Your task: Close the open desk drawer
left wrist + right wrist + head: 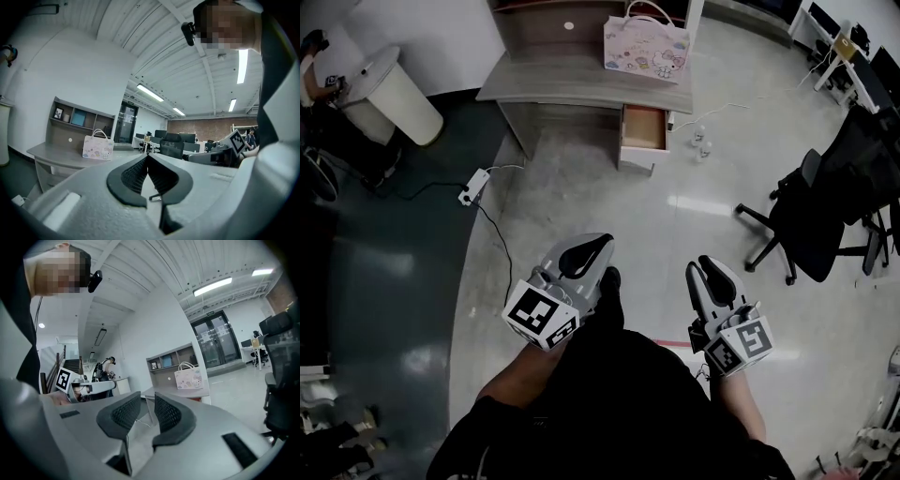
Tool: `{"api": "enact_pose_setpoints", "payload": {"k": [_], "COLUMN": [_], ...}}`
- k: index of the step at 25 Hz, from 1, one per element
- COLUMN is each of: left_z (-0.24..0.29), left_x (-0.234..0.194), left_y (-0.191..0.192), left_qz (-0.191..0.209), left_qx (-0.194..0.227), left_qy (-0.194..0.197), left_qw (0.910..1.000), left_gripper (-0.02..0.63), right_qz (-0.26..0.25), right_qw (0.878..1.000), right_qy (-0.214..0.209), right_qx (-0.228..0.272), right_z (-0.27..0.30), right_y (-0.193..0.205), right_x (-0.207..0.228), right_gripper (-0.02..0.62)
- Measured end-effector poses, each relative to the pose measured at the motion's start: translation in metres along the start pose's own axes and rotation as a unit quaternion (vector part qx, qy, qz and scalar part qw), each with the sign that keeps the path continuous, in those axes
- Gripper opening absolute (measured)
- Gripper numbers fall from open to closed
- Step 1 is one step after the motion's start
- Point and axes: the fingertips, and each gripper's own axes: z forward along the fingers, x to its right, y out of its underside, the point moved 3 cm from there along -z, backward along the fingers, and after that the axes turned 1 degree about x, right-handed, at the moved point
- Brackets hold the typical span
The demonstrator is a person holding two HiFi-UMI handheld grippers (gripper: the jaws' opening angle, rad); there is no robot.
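Drawer (642,129) is open, pulled out from under the right end of the desk (553,89) toward the person. Not closed yet, nothing touching it.

Both tools are well short of it, held low and level in front of the person over the bare floor (675,225). Left gripper (589,253): pads together at the tips, empty. Right gripper (707,274): pads parted with a clear gap, also empty.

Risks as I see them:
- Approach. Power strip (472,187) and its cable (499,239) lie on the floor left of the straight line to the desk. Drifting left means a snag or a trip.
- Small bottles (703,141) stand on the floor just beside the drawer's right side. A foot or a low right tool knocks them over.
- Office chair (830,206) is off to the right, well apart, only a problem on a wide swing.
- Contact. The parted right pads could straddle or hook the drawer's front edge instead of pushing flat. The closed left one looks like the cleaner pusher.
- Pushing on one corner likely skews the drawer and jams it.
- Hard shove: the pink gift bag (645,47) stands on the desk's right end above the drawer, and a slam could tip it.

Can't tell whether anything is in the drawer.
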Motion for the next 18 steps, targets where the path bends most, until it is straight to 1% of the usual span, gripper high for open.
{"api": "enact_pose_setpoints", "payload": {"k": [5, 9, 13, 18], "left_z": [0.057, 0.096, 0.129, 0.176], "left_x": [-0.096, -0.153, -0.187, -0.217], "left_y": [-0.02, -0.029, -0.028, -0.003], "left_qz": [-0.002, 0.008, -0.003, -0.038], "left_qx": [0.004, -0.005, -0.019, -0.055], "left_qy": [-0.003, 0.007, 0.012, 0.013], "left_qw": [1.0, 0.9999, 0.9998, 0.9977], "left_gripper": [0.008, 0.008, 0.008, 0.008], "right_qz": [0.025, 0.023, 0.042, 0.057], "right_qw": [1.0, 1.0, 0.998, 0.997], "right_qy": [-0.002, 0.008, 0.02, 0.023], "right_qx": [-0.004, -0.019, -0.034, -0.056], "right_z": [0.104, 0.166, 0.202, 0.24], "right_y": [-0.028, -0.035, -0.031, -0.02], "right_x": [0.04, 0.07, 0.095, 0.135], "right_gripper": [0.101, 0.101, 0.101, 0.101]}}
